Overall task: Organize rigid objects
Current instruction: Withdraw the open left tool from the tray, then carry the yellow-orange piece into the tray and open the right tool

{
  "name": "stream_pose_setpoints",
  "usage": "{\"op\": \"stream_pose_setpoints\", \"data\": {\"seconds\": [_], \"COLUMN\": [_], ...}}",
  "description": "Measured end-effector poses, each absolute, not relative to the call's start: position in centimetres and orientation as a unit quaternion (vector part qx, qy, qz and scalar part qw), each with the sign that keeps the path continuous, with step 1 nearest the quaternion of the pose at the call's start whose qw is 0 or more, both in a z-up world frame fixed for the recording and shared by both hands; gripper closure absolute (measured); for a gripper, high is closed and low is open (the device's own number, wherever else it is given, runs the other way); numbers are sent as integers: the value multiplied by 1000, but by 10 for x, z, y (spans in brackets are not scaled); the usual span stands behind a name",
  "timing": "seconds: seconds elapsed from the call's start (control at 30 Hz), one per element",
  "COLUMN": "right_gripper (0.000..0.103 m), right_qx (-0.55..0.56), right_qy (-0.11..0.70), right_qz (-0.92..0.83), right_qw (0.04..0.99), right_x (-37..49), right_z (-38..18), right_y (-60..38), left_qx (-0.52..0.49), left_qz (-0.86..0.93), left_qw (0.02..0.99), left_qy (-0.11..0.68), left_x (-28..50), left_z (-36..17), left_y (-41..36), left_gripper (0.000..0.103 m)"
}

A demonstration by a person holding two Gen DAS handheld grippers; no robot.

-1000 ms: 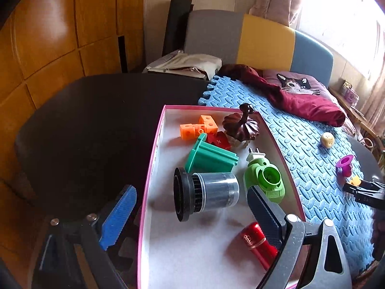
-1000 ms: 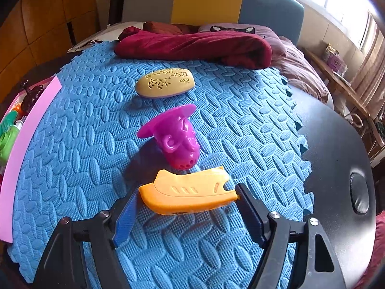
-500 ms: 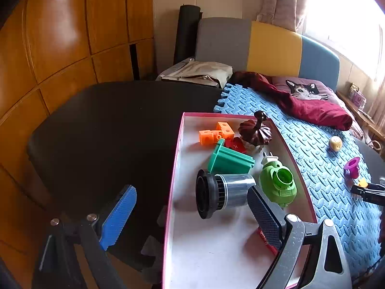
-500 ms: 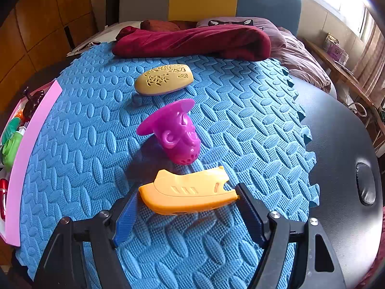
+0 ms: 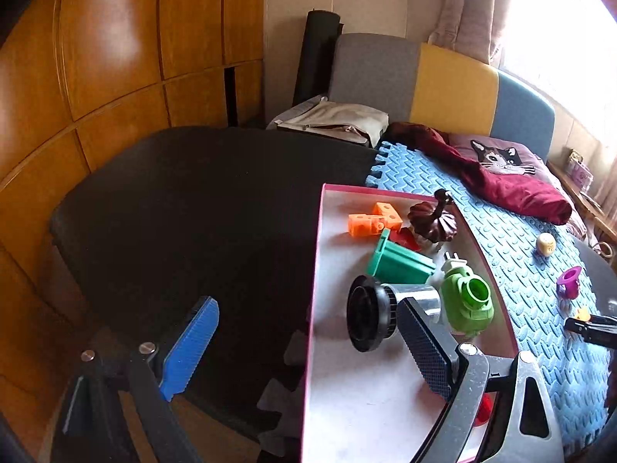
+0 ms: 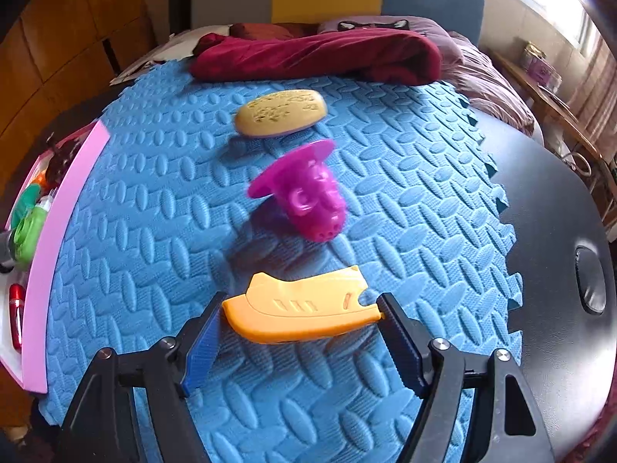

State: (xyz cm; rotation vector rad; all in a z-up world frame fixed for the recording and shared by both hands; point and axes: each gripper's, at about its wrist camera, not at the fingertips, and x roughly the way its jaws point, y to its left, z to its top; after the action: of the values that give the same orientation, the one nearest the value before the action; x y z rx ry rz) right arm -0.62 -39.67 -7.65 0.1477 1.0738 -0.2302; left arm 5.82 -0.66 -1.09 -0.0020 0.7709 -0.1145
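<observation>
My right gripper (image 6: pixel 300 332) is shut on an orange plastic piece (image 6: pixel 304 314), held by its two ends just above the blue foam mat (image 6: pixel 154 231). A purple funnel-shaped toy (image 6: pixel 308 196) and a yellow oval piece (image 6: pixel 281 112) lie on the mat beyond it. My left gripper (image 5: pixel 308 343) is open and empty, over the left edge of the pink-rimmed tray (image 5: pixel 314 270). The tray holds a black and clear canister (image 5: pixel 381 312), a green plug toy (image 5: pixel 466 301), a green block (image 5: pixel 401 262), orange cubes (image 5: pixel 372 220), a brown pumpkin-like piece (image 5: pixel 432 220) and a red cylinder (image 6: pixel 16 314).
The tray rests on a black table (image 5: pixel 193 212) beside the mat. A dark red cloth (image 6: pixel 320 54) and a cat pillow (image 5: pixel 497 158) lie at the mat's far end, with a sofa back behind. A beige bag (image 5: pixel 339 121) sits at the table's far edge.
My left gripper has pulled back and left, away from the tray's contents. My right gripper has lifted slightly with the orange piece still held.
</observation>
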Motion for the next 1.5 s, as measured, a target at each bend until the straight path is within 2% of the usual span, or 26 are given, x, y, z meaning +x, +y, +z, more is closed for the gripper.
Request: {"op": "stream_pose_setpoints", "data": {"seconds": [0.3, 0.87, 1.13, 1.5], "right_gripper": [26, 26, 26, 26], "right_qx": [69, 61, 31, -12], "right_qy": [511, 438, 390, 381], "right_qz": [-90, -17, 78, 171], "right_qw": [852, 896, 917, 908], "right_x": [-15, -14, -5, 9], "right_z": [-74, -52, -16, -9], "right_y": [-365, -295, -233, -158], "left_qx": [-10, 0, 0, -9], "left_qz": [-49, -28, -18, -7], "left_qw": [925, 923, 922, 922], "left_qy": [378, 384, 387, 387], "left_x": [60, 60, 61, 64], "left_z": [-13, -16, -18, -18], "left_y": [4, 18, 23, 35], "left_gripper": [9, 9, 9, 9]}}
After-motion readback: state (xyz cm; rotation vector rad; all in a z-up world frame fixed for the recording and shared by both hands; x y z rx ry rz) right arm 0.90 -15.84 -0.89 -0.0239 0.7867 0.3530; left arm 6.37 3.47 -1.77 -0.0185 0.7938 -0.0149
